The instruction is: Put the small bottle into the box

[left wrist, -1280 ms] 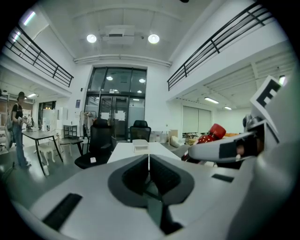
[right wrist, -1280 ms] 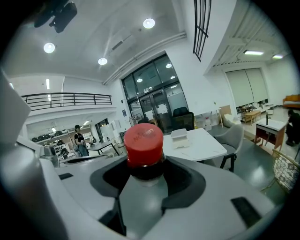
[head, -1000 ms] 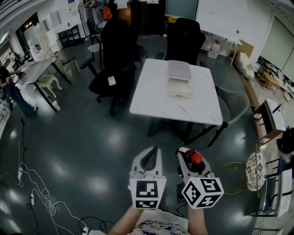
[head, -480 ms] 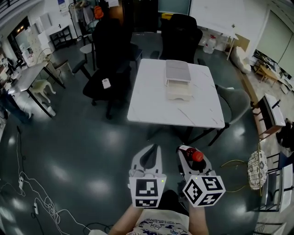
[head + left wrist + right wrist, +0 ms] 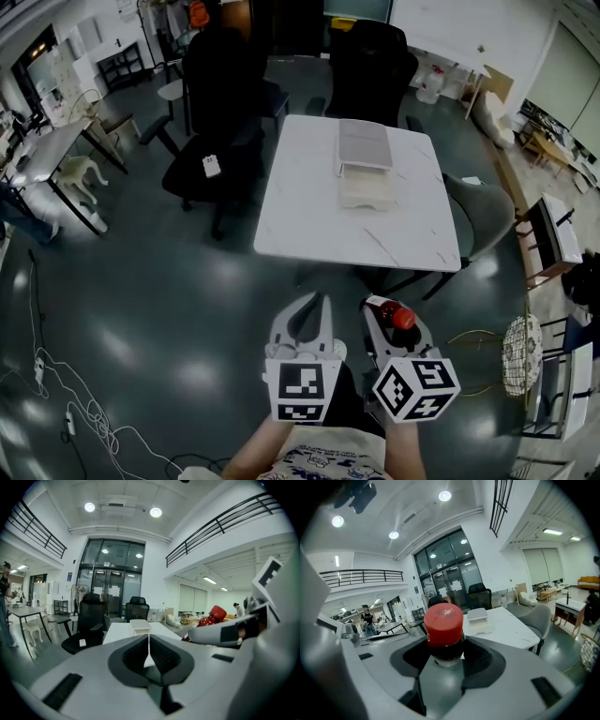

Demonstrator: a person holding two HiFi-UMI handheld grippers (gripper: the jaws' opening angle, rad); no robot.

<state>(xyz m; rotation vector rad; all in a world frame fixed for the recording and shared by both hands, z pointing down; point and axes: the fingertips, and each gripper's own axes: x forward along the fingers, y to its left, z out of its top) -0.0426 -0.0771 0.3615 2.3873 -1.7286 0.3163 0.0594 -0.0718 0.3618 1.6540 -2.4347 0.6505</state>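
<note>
My right gripper (image 5: 392, 319) is shut on a small dark bottle with a red cap (image 5: 401, 317); in the right gripper view the red cap (image 5: 443, 618) stands up between the jaws. My left gripper (image 5: 307, 319) is beside it, shut, with nothing held (image 5: 149, 654). Both hang over the dark floor, short of the white table (image 5: 309, 220). On the table's far half rests the pale box (image 5: 364, 184) with a grey lid (image 5: 365, 145) lying behind it. The red-capped bottle (image 5: 213, 616) also shows at the right of the left gripper view.
Two black office chairs (image 5: 217, 103) stand at the table's far left and far side. A grey chair (image 5: 483, 220) sits at its right edge. Cables (image 5: 66, 412) lie on the floor at left. A wire basket (image 5: 522, 353) stands at right.
The table and box have drifted slightly nearer in the head view. Both grippers keep their places and the bottle stays held.
</note>
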